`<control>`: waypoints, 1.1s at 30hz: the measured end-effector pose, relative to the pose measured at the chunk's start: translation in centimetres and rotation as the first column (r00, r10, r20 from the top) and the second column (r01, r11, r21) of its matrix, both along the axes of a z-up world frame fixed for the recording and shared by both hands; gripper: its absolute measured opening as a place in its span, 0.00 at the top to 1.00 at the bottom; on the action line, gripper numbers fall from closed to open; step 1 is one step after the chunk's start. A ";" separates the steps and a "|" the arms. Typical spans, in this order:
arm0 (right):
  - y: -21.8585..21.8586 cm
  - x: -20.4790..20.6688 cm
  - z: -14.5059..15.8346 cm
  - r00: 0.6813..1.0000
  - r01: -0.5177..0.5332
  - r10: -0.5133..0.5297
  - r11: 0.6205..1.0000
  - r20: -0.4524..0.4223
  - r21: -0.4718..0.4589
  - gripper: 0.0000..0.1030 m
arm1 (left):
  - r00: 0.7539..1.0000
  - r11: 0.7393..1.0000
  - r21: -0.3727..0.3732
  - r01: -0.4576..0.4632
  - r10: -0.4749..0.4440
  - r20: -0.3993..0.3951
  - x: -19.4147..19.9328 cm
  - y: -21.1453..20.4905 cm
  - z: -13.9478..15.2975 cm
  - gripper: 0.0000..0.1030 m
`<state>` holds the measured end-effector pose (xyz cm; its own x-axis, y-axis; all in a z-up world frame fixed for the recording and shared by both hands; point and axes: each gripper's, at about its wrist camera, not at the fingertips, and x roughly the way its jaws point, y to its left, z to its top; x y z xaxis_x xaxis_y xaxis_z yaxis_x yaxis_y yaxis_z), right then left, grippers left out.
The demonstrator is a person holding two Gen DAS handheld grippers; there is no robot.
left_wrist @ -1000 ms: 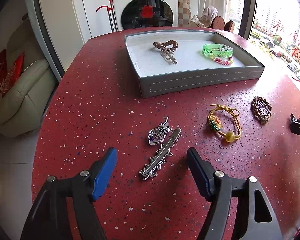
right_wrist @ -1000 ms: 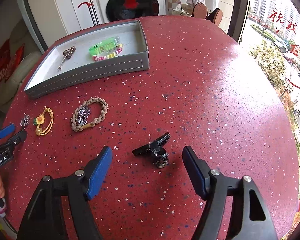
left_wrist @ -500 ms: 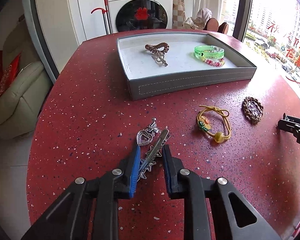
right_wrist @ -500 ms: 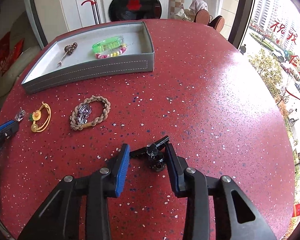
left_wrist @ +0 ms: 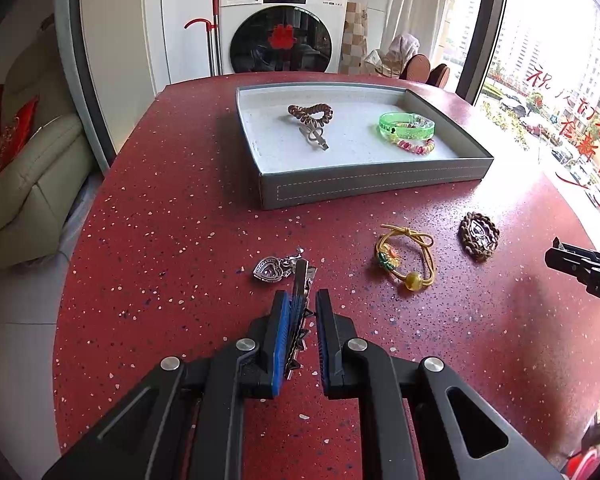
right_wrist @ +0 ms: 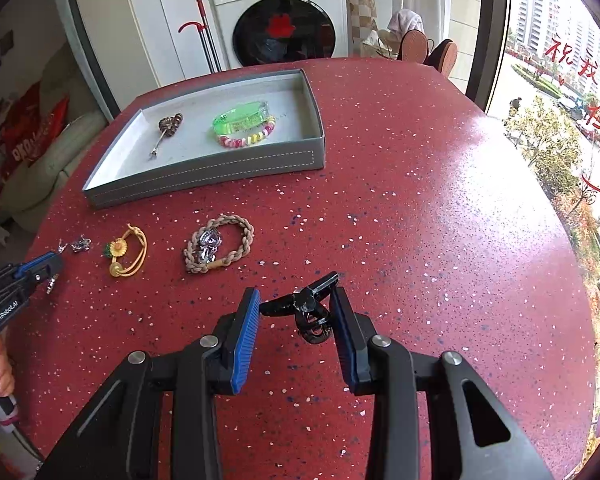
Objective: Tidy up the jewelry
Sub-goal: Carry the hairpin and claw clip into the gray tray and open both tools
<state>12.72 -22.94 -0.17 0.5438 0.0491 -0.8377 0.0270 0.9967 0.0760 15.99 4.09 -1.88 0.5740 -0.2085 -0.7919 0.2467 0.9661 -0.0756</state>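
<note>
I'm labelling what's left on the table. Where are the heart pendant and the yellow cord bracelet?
heart pendant [left_wrist: 267,271], left wrist view, on the heart's middle.
yellow cord bracelet [left_wrist: 414,279], left wrist view, on its amber bead.

A red speckled desk [left_wrist: 172,240] carries a grey tray [left_wrist: 364,188] well beyond the left jaws. Just ahead of those jaws lies a heart pendant [left_wrist: 269,270]; to their right, a yellow cord bracelet [left_wrist: 406,258] and a braided bracelet [right_wrist: 219,249].

Each black hand-held gripper [left_wrist: 300,312] has blue ribbed pads [right_wrist: 247,340] and silver screws.
</note>
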 end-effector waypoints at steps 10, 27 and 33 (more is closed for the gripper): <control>2.1 1.9 3.6 0.996 -0.064 0.062 0.997 0.059 0.033 0.62 | 0.997 0.999 -0.036 0.038 -0.036 0.066 0.7 -1.3 3.9 0.70; 5.0 12.3 5.1 0.991 -0.125 0.121 0.986 0.050 0.107 0.62 | 0.995 0.996 -0.073 0.043 -0.036 0.089 8.9 -3.8 6.5 0.70; 5.6 15.7 2.6 0.992 -0.121 0.125 0.984 -0.020 0.130 0.62 | 0.999 0.998 -0.063 0.020 -0.018 0.037 12.4 -4.5 5.0 0.70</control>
